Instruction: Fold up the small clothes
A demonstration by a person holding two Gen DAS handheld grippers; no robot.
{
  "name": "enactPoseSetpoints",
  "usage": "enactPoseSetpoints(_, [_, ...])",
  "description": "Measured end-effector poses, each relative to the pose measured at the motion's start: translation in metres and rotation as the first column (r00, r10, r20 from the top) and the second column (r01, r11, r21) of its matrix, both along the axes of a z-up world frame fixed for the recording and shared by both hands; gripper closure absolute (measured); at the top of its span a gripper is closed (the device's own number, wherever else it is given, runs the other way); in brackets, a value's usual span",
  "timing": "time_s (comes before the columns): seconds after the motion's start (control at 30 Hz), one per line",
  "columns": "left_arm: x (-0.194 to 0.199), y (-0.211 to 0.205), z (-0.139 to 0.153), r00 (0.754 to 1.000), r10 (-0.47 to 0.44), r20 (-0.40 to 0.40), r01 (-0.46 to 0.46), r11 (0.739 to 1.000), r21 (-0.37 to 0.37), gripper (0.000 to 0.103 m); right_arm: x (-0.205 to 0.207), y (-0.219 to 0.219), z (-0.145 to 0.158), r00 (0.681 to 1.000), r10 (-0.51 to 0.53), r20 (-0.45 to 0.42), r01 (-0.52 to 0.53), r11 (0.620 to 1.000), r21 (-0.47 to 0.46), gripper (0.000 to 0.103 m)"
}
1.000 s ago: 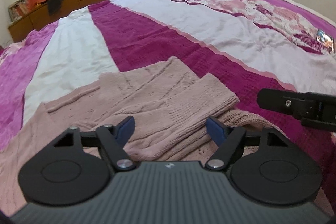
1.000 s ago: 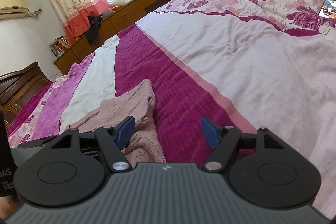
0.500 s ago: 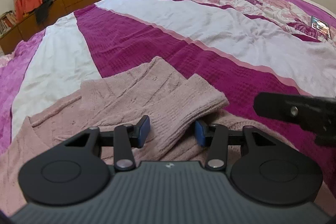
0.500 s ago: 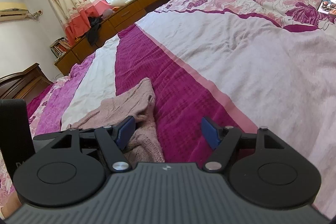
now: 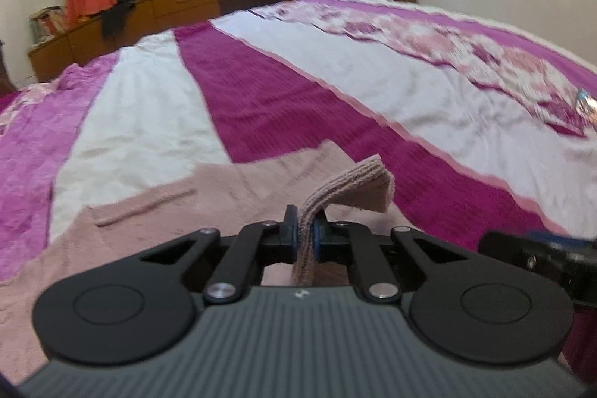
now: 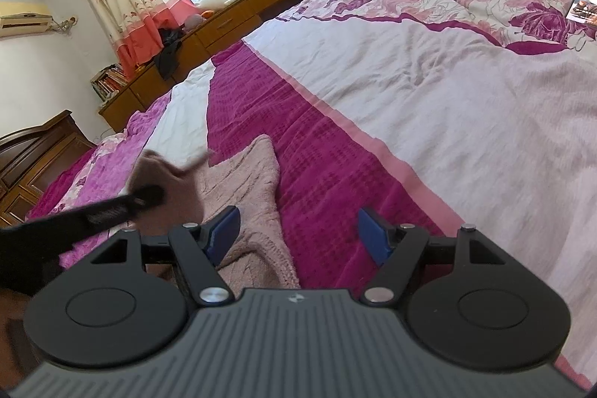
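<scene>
Pinching sweater cuff (image 5: 354, 183) | between left hand-held gripper (image 5: 305, 234) pads

A wide bed (image 6: 429, 92) under a magenta, white and floral striped cover carries a pale pink knitted garment (image 6: 246, 181) spread at its near edge and a small printed card (image 6: 584, 2) far right.
</scene>
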State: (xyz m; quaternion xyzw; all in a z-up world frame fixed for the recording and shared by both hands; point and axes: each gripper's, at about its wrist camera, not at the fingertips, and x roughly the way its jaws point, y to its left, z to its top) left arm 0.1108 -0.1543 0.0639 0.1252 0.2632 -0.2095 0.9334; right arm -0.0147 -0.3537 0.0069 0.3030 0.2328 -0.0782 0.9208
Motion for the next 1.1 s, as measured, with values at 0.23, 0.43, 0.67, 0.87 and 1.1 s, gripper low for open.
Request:
enactPoseSetpoints(0.23, [0.001, 0.041, 0.027, 0.993, 0.099, 0.059, -0.098, 0.995, -0.017, 0.094, 0.001, 0.008, 0.003, 1.0, 0.019, 0.002, -0.019, 1.0, -0.01, 0.027])
enactPoseSetpoints(0.43, [-0.001, 0.085, 0.042, 0.974, 0.2, 0.107, -0.199, 0.98, -0.018, 0.094, 0.003, 0.017, 0.013, 0.999, 0.049, 0.019, -0.048, 0.998, -0.037, 0.027])
enactPoseSetpoints(0.67, [-0.005, 0.142, 0.046, 0.94, 0.322, 0.111, -0.322, 0.946, -0.018, 0.094, 0.011, 0.038, 0.022, 0.993, 0.112, 0.024, -0.11, 0.991, -0.075, 0.027])
enactPoseSetpoints(0.87, [-0.01, 0.179, 0.03, 0.918, 0.392, 0.066, -0.391, 0.92, -0.014, 0.094, 0.016, 0.057, 0.019, 0.987, 0.163, -0.002, -0.163, 0.98, -0.111, 0.027])
enactPoseSetpoints(1.1, [-0.016, 0.206, 0.003, 0.895, 0.445, -0.016, -0.445, 0.895, 0.011, 0.092, 0.024, 0.067, 0.01, 0.98, 0.193, -0.043, -0.197, 0.972, -0.13, 0.027])
